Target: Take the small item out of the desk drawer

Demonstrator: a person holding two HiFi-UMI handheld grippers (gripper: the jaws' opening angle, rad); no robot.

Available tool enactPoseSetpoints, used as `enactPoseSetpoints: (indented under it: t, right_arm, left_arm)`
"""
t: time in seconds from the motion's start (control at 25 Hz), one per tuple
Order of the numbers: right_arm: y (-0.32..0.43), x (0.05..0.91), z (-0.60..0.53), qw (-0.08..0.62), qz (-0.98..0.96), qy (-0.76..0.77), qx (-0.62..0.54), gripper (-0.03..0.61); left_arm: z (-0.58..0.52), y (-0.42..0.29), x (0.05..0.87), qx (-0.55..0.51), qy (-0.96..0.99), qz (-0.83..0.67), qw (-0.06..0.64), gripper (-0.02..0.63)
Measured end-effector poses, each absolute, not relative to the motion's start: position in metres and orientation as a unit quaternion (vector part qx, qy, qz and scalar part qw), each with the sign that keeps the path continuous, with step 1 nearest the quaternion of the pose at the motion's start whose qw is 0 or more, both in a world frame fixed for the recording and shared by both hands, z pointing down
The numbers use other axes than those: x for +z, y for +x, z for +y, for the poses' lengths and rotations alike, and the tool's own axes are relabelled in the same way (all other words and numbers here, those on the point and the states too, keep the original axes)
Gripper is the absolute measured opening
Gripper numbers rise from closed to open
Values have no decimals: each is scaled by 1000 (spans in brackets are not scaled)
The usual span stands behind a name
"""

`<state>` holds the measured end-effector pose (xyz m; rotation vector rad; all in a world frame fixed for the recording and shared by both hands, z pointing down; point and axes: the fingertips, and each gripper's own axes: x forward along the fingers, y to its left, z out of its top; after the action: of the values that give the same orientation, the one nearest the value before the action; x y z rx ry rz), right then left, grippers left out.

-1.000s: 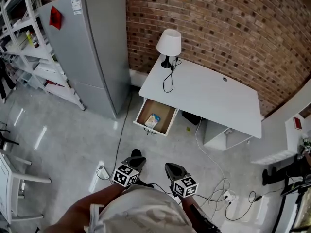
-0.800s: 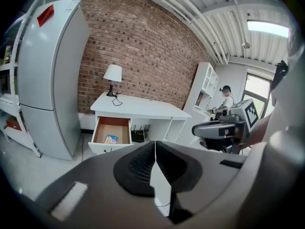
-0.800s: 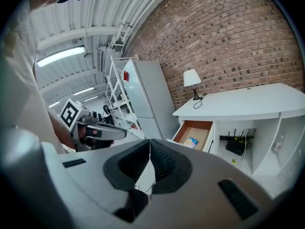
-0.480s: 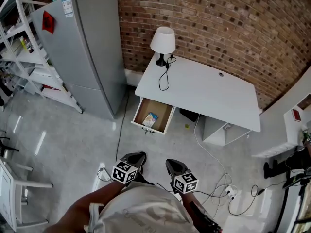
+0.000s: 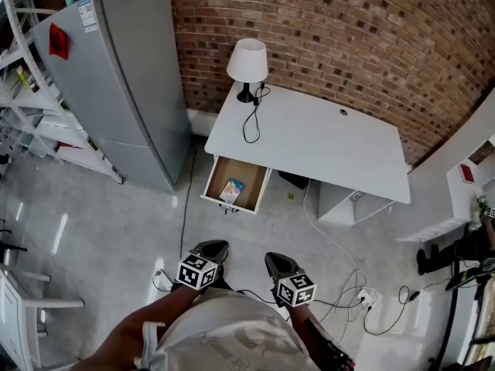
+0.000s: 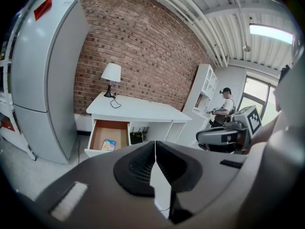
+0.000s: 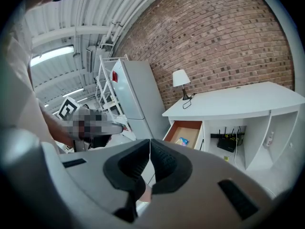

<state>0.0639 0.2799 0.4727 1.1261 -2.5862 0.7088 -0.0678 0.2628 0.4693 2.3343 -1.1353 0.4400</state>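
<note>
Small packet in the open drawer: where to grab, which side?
Probably pinch the packet across its narrow width, coming straight down through the open top of the drawer. It lies flat on the floor, and the walls block a level approach.

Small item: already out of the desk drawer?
No, the small item lies on the bottom of the open drawer, which is pulled out at the lamp end of the desk.

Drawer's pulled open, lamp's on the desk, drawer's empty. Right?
Not empty. The head view shows the item lying in the open drawer. The rest holds: the drawer is pulled open and the lamp stands on the desk.
</note>
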Motion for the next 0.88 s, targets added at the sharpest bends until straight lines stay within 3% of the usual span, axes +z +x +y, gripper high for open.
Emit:
enactPoseSetpoints:
  t: [0.88]
  right_arm:
    - [56,485,195,126,-866,399,275,6]
  left_arm:
    - [184,-108,465,152,842,-447,261,11]
